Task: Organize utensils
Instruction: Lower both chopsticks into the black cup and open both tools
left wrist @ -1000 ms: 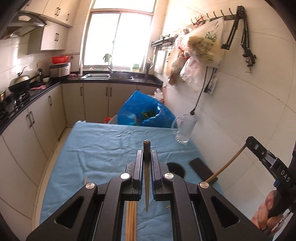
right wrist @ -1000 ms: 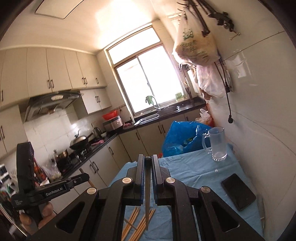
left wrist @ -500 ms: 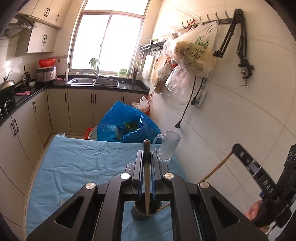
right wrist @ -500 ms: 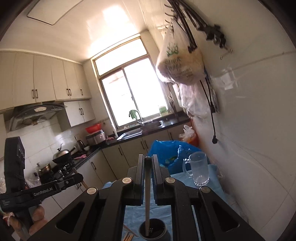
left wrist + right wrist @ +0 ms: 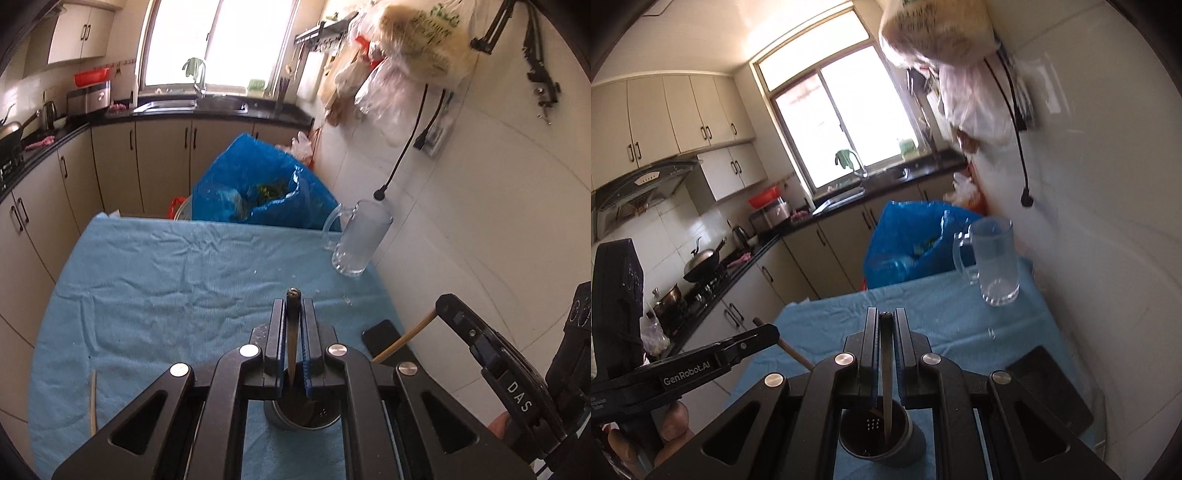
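We see the left tool (image 5: 293, 325) clamped on 1 chopstick (image 5: 293, 332) at the lower centre of the left wrist view, its jaws nearly together. The stick's lower end hangs inside the rim of the dark holder cup (image 5: 295, 419) that stands on the blue-clothed table (image 5: 155, 280) directly beneath.

In the right wrist view the right tool (image 5: 885, 336) is likewise closed tight on a 2nd chopstick (image 5: 885, 354), whose tip dips into the same holder cup (image 5: 882, 439) at the bottom centre.

To the right of the cup a dark phone (image 5: 1049, 387) lies close to the table's right edge by the tiled wall. A glass mug (image 5: 360, 240) stands at the far right corner. The cloth's left half is open, apart from 1 loose stick (image 5: 93, 402) at lower left.
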The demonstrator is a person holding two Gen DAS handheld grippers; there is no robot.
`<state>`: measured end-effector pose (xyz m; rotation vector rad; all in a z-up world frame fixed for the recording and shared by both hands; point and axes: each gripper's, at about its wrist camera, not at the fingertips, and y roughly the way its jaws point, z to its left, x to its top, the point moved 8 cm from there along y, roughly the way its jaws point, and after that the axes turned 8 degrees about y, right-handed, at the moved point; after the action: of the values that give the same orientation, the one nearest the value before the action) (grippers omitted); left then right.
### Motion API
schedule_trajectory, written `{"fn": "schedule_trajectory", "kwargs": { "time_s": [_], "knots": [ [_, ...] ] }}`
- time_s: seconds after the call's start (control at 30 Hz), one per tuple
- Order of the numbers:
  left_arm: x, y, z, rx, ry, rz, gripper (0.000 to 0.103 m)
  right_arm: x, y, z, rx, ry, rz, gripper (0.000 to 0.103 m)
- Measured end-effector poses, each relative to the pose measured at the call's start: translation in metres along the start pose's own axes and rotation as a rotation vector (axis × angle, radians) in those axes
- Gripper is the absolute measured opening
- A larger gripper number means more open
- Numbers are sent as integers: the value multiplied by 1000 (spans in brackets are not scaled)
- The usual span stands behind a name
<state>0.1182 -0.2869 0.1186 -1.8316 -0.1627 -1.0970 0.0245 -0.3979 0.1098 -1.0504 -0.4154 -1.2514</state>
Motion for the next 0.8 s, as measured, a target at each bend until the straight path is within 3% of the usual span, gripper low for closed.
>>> {"fn": "schedule_trajectory", "kwargs": {
  "time_s": [0.1,0.17,0.2,0.23,0.27,0.3,0.4,0.47,0.53,0.57,0.63,0.73,0.8],
  "knots": [
    [-3,4,2,3,-3,7,7,-3,4,-3,-2,2,12,10],
    [-3,4,3,1,-2,10,8,-2,3,-2,5,3,12,19],
    [-4,4,3,-3,-2,11,11,-1,1,-2,3,2,8,32],
    [-3,4,3,-6,-6,10,20,0,-2,-3,2,5,-1,42],
    [-2,1,4,-7,-8,2,32,2,-7,-2,7,7,-13,44],
    [0,-4,4,2,-4,-16,36,5,-13,0,14,1,-26,44],
    [1,-20,6,6,-3,-48,38,11,-31,3,9,-6,-63,45],
    [1,-34,7,-1,-11,-65,39,14,-50,6,7,-18,-105,51],
    [-3,-53,13,11,-16,-102,49,14,-70,7,-7,-34,-152,72],
    [-7,-66,18,27,-14,-127,55,13,-83,7,-15,-47,-188,78],
    [-16,-85,27,54,-17,-165,60,4,-111,9,-52,-92,-277,98],
    [-38,-110,47,98,-4,-183,67,-14,-136,13,-123,-168,-350,103],
    [-59,-121,66,112,-31,-178,69,-33,-141,15,-150,-215,-343,103]
  ]
}}
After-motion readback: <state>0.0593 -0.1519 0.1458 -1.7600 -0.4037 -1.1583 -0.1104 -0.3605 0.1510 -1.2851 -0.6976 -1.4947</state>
